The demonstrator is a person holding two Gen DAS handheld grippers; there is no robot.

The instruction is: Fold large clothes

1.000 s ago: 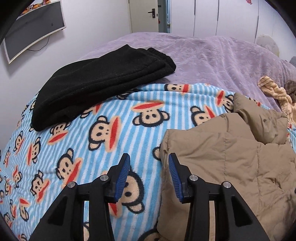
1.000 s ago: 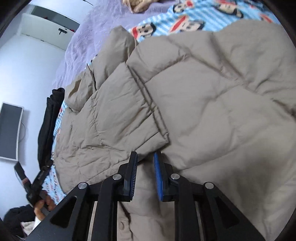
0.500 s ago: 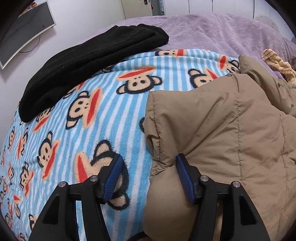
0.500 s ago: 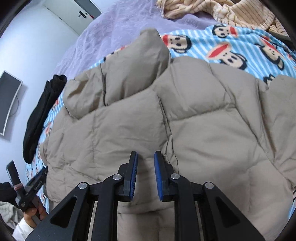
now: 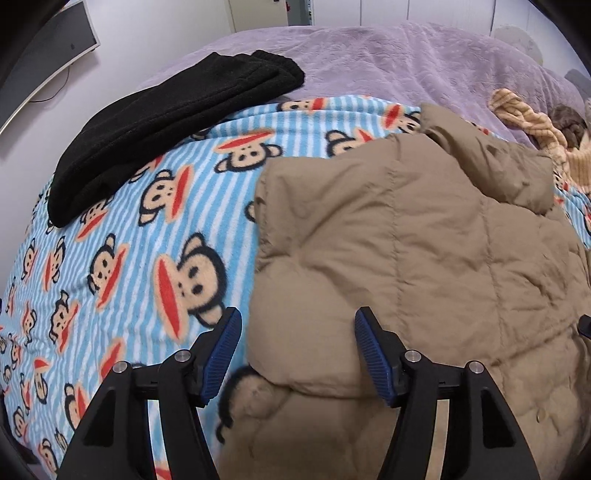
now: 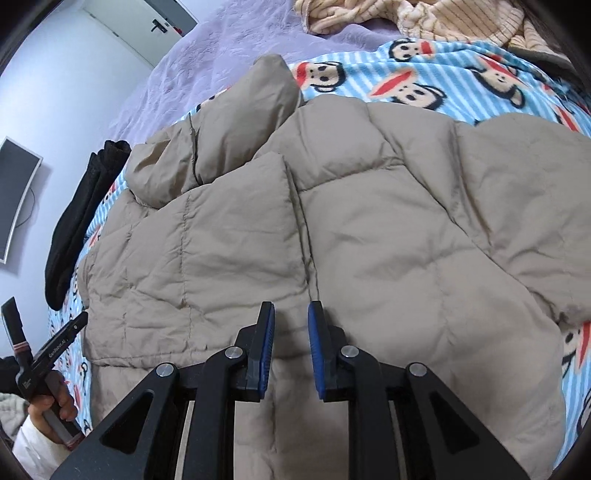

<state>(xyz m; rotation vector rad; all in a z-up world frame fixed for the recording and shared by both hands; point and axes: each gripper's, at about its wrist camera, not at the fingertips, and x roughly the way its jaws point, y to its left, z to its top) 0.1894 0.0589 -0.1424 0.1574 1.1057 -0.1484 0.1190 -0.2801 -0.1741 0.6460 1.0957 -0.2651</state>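
A tan puffer jacket [image 5: 424, 240] lies spread on a blue striped monkey-print blanket [image 5: 122, 229]. It also fills the right wrist view [image 6: 369, 229], with one sleeve folded across its body. My left gripper [image 5: 297, 350] is wide open, its jaws on either side of the folded sleeve's lower left edge. My right gripper [image 6: 291, 345] hovers over the jacket's middle with a narrow gap between its pads and nothing in it. The left gripper also shows in the right wrist view [image 6: 51, 354], held in a hand at the jacket's left side.
A folded black garment [image 5: 166, 114] lies at the blanket's far left edge. A purple bedspread [image 5: 388, 55] lies beyond. A striped beige garment [image 6: 424, 18] is bunched at the far right. A wall-mounted screen [image 5: 40, 59] hangs on the left wall.
My left gripper has opened wider and moved right onto the jacket's left edge. My right gripper has pulled back from the sleeve, which now lies folded across the jacket.
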